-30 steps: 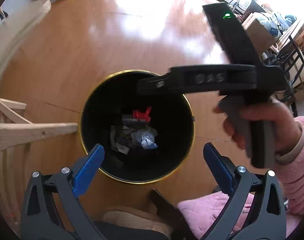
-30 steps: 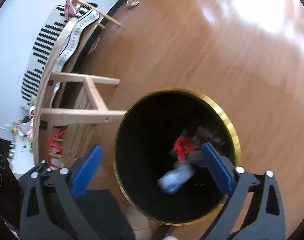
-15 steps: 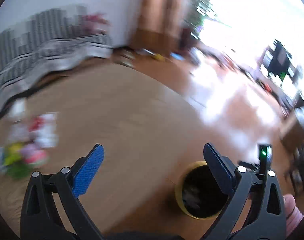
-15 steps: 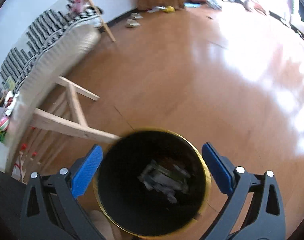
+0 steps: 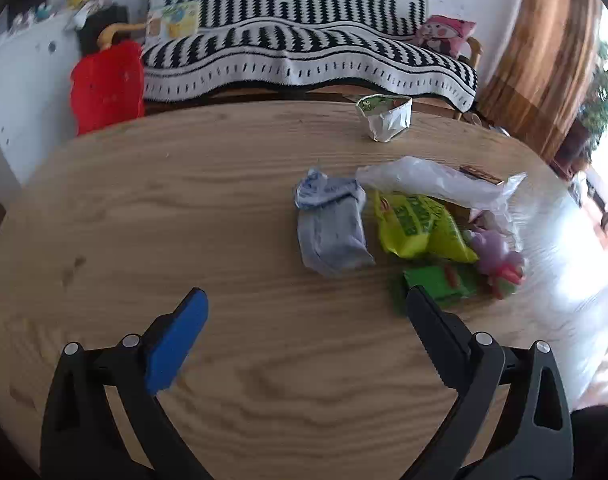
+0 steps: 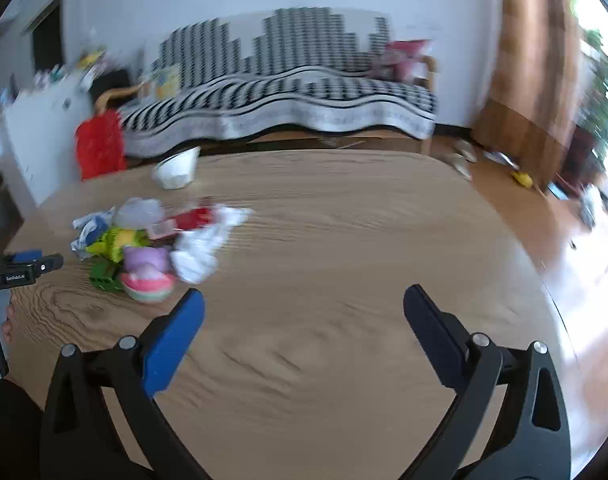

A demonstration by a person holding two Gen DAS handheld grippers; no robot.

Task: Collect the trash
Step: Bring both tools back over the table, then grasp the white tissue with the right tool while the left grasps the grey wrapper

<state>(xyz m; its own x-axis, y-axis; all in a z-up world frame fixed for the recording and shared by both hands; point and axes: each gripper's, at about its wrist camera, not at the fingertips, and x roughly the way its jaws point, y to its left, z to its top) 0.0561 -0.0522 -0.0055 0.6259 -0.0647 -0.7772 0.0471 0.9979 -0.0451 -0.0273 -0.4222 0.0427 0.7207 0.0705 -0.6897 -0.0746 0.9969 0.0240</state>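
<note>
A heap of trash lies on the wooden table (image 5: 184, 208): a grey-blue wrapper (image 5: 331, 229), a yellow-green bag (image 5: 417, 226), a clear plastic bag (image 5: 431, 182), a green packet (image 5: 439, 282) and a pink-purple piece (image 5: 497, 256). A crumpled foil cup (image 5: 383, 118) stands near the far edge. My left gripper (image 5: 304, 312) hangs open and empty in front of the heap. In the right wrist view the same heap (image 6: 148, 248) lies to the left, with white paper (image 6: 202, 248) beside it. My right gripper (image 6: 302, 314) is open and empty over bare table (image 6: 343, 240).
A sofa with a black-and-white striped throw (image 5: 304, 56) stands behind the table, a red cushion (image 5: 106, 84) at its left. The left gripper's body and a hand (image 6: 0, 280) show at the left edge of the right wrist view. Floor (image 6: 543, 208) lies to the right.
Both grippers swung up and away from the black bin on the floor and now face the table with the trash heap. Both stayed open.
</note>
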